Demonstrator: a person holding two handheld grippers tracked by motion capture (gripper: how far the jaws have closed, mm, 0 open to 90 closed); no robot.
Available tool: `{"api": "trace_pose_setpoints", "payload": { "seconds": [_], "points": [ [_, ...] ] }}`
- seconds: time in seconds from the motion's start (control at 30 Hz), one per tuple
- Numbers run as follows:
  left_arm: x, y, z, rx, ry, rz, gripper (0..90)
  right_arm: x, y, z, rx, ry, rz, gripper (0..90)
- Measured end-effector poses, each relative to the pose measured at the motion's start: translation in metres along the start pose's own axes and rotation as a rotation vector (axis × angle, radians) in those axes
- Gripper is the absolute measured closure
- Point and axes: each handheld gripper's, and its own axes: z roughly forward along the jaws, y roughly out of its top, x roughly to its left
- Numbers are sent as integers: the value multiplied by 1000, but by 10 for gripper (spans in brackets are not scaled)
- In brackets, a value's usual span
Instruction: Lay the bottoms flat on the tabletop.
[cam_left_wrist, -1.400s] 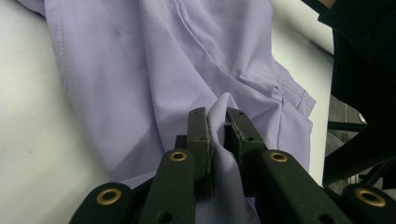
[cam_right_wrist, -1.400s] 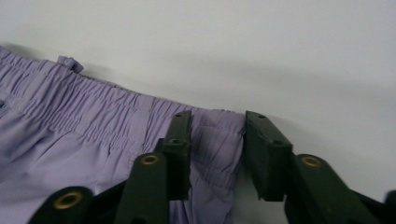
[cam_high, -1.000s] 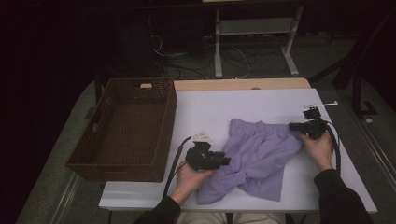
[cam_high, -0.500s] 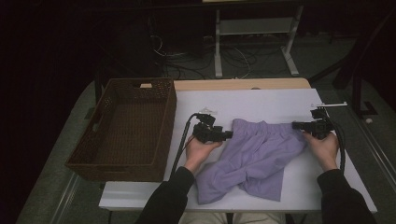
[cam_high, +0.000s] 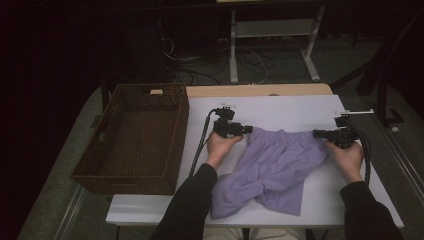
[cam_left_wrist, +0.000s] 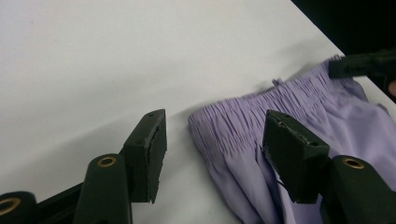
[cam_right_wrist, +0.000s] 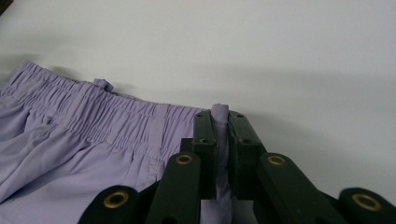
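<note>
We see the purple shorts (cam_high: 272, 172) spread on the white table (cam_high: 300, 107), waistband toward the far edge, between our two hands. The right gripper (cam_high: 320, 133) is pinched tight on the waistband's right end; in the right gripper view a fold of purple cloth stands squeezed between its two black jaws (cam_right_wrist: 220, 135). The left gripper (cam_high: 248, 129) sits at the waistband's left corner. Its jaws have just been opening and now stand apart: in the left gripper view (cam_left_wrist: 212, 154) the corner of the elastic band lies between them, one pad over bare table, the other over the cloth, neither pressing on it. The wicker basket (cam_high: 177, 125) stands left of the shorts.
</note>
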Motion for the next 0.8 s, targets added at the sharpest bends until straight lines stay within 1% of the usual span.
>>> {"api": "trace_pose_setpoints", "payload": {
  "seconds": [0.1,0.13,0.27,0.33,0.5,0.67,0.8],
  "points": [
    [4,-1,8,5,18,-25,404,0,0,0,-6,3,0,825],
    [5,-1,11,12,27,-30,421,0,0,-1,-9,4,-1,825],
    [9,-5,22,21,30,-56,443,1,0,-2,-19,6,-3,824],
    [10,-6,26,23,28,-62,456,0,0,-2,-21,8,-1,824],
    [11,-8,29,21,35,-69,494,0,1,-4,-32,13,1,824],
    [7,-9,30,22,43,-65,533,-1,1,-6,-44,18,5,824],
    [2,-10,34,25,33,-65,574,-3,2,-8,-62,28,19,825]
  ]
}}
